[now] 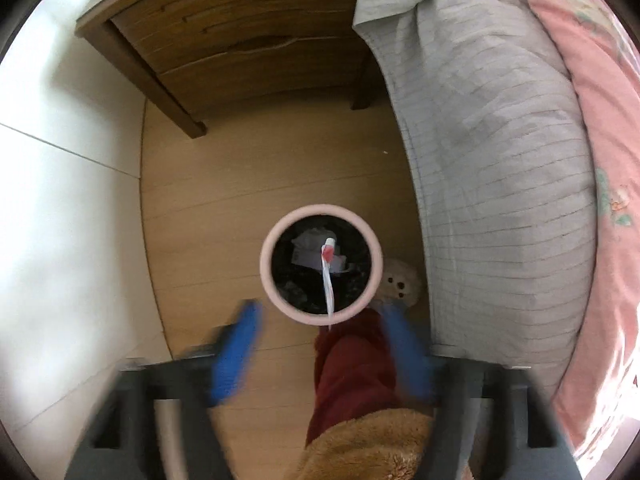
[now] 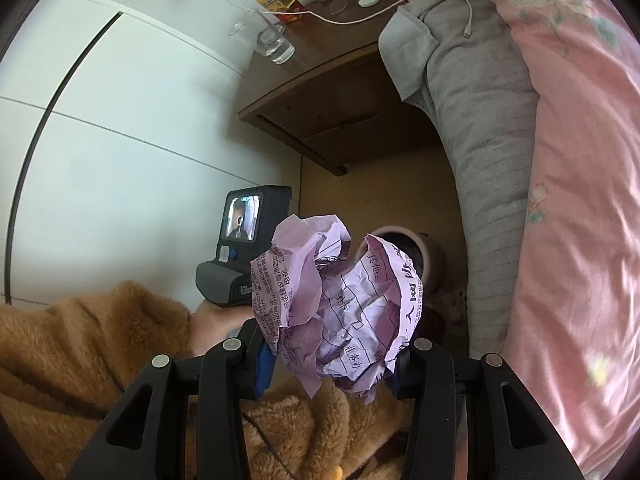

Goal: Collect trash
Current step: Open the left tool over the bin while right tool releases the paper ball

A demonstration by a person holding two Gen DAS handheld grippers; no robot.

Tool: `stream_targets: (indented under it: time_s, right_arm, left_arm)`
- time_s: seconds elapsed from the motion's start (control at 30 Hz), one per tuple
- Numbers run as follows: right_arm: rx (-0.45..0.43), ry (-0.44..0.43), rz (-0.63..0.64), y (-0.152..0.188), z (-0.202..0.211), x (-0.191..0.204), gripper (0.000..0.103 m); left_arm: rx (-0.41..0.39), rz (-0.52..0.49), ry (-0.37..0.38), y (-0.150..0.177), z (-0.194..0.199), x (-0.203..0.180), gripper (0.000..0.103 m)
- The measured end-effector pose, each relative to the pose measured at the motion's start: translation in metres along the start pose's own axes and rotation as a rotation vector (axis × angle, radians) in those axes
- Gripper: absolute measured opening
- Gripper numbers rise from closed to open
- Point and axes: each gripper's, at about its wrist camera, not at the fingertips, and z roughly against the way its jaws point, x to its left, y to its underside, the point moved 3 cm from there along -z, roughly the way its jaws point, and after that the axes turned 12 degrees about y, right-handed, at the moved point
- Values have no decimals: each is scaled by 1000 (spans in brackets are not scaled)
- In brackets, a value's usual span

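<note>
A round bin with a pink rim point(image 1: 276, 292) and a black liner stands on the wooden floor, seen from straight above in the left wrist view. Crumpled white paper point(image 1: 308, 246) lies inside. A thin white stick with a red tip point(image 1: 328, 276) hangs over the bin's mouth, and neither pad touches it. My left gripper point(image 1: 324, 348) is open above the bin's near edge, its blue fingers point(image 1: 236, 356) blurred. My right gripper point(image 2: 332, 364) is shut on a crumpled lilac printed paper point(image 2: 336, 296). That paper hides most of the bin point(image 2: 430, 258) behind it.
A wooden nightstand point(image 1: 248, 52) stands beyond the bin. A bed with a grey sheet point(image 1: 492, 184) and a pink quilt point(image 2: 580, 200) runs along the right. On the nightstand are a glass point(image 2: 276, 46), a yellow box point(image 2: 276, 0) and a cable point(image 2: 440, 0). A fluffy slipper point(image 1: 402, 282) lies beside the bin.
</note>
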Motion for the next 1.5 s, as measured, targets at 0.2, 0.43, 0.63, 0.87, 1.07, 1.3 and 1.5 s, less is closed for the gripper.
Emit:
stream_targets:
  time_s: [0.2, 0.43, 0.63, 0.87, 1.07, 1.3, 1.5]
  right_arm:
    - [23, -14, 10, -6, -16, 5, 42]
    - [119, -17, 92, -22, -73, 27, 42]
    - [201, 5, 179, -29, -128, 43, 42]
    - [262, 49, 226, -31, -174, 47, 42]
    - [299, 83, 259, -23, -193, 52, 54]
    - [273, 76, 256, -31, -197, 52, 74]
    - [252, 80, 242, -36, -196, 46, 75]
  left_arm:
    - [-2, 30, -22, 4, 9, 16, 79]
    - [-70, 48, -85, 15, 44, 32, 80]
    - [-118, 108, -125, 23, 66, 55, 80]
    - [-105, 123, -137, 32, 62, 65, 81]
    - [-97, 127, -136, 35, 56, 65, 81]
    - [-93, 143, -144, 37, 55, 71, 81]
    - [-93, 139, -149, 36, 55, 70, 81]
